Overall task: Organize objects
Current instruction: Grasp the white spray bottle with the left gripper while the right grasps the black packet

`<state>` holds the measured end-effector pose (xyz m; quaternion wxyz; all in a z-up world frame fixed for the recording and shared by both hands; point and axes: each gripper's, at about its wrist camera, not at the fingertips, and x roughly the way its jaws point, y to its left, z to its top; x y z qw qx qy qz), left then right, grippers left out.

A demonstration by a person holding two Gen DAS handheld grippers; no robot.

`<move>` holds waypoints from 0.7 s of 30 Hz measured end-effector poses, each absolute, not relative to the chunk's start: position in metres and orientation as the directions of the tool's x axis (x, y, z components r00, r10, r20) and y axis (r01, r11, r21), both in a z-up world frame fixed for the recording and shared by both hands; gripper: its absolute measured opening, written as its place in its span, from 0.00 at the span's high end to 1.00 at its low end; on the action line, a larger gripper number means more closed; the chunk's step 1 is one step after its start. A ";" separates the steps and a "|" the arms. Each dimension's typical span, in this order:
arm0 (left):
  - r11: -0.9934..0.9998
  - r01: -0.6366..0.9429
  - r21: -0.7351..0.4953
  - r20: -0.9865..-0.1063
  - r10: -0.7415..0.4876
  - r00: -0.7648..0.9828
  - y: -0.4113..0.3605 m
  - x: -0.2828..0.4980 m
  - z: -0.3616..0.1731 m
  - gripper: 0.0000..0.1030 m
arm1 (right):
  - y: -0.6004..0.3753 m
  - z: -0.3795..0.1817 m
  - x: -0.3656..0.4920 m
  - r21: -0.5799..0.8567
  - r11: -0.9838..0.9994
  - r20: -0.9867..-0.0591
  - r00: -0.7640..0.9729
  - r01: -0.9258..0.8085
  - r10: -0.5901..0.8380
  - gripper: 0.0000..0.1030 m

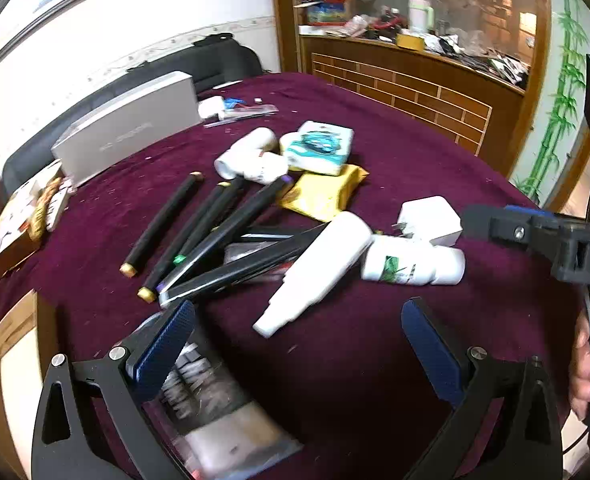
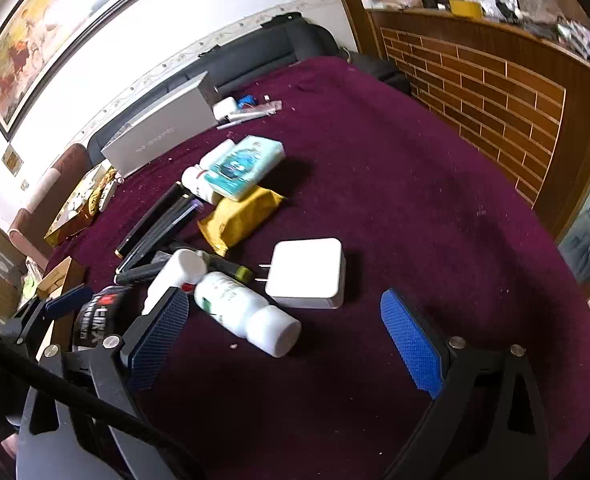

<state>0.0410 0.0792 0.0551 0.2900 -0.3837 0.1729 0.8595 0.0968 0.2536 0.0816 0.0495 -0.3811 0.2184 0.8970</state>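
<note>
Both your grippers hang released over the purple cloth, nothing between the pads. Nearest your right gripper lies the white bottle on its side, touching the white charger; pinch it across the body. Your left gripper hovers before the white tube. Farther off lie the black pens.

Fuzzy maroon tablecloth (glossy plastic bottle)

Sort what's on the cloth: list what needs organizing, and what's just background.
To organize: black pens, white charger, pill bottle, tissue pack, yellow pouch.

Background: silver box, painting, wooden counter, black sofa.
</note>
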 end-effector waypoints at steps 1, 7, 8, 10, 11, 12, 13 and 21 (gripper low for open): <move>-0.766 -0.637 0.087 -0.764 0.358 -0.536 0.082 0.040 0.052 0.02 | 0.262 0.084 0.101 0.364 -0.896 -0.702 -0.707 -0.253 -0.086 0.05; -0.745 -0.650 0.147 -0.800 0.297 -0.521 0.101 0.028 0.030 0.28 | 0.265 0.083 0.101 0.380 -0.896 -0.690 -0.716 -0.229 -0.110 0.05; -0.749 -0.649 0.133 -0.811 0.294 -0.506 0.102 0.026 0.026 0.42 | 0.265 0.082 0.101 0.381 -0.897 -0.691 -0.714 -0.224 -0.115 0.05; -0.770 -0.630 0.104 -0.835 0.277 -0.476 0.099 0.023 0.020 0.82 | 0.264 0.082 0.100 0.378 -0.901 -0.693 -0.711 -0.214 -0.122 0.05; -0.777 -0.628 0.049 -0.835 0.313 -0.452 0.094 0.022 0.020 0.84 | 0.264 0.081 0.100 0.375 -0.903 -0.695 -0.709 -0.209 -0.124 0.05; -0.789 -0.614 0.011 -0.833 0.333 -0.442 0.086 0.022 0.023 0.84 | 0.263 0.081 0.100 0.369 -0.908 -0.697 -0.706 -0.198 -0.129 0.05; -0.794 -0.608 0.006 -0.827 0.338 -0.449 0.082 0.024 0.026 0.84 | 0.260 0.082 0.099 0.360 -0.915 -0.697 -0.704 -0.183 -0.134 0.05; -0.853 -0.493 -0.172 -0.738 0.443 -0.509 -0.016 0.049 0.081 0.83 | 0.218 0.095 0.088 0.227 -0.974 -0.719 -0.677 -0.010 -0.161 0.05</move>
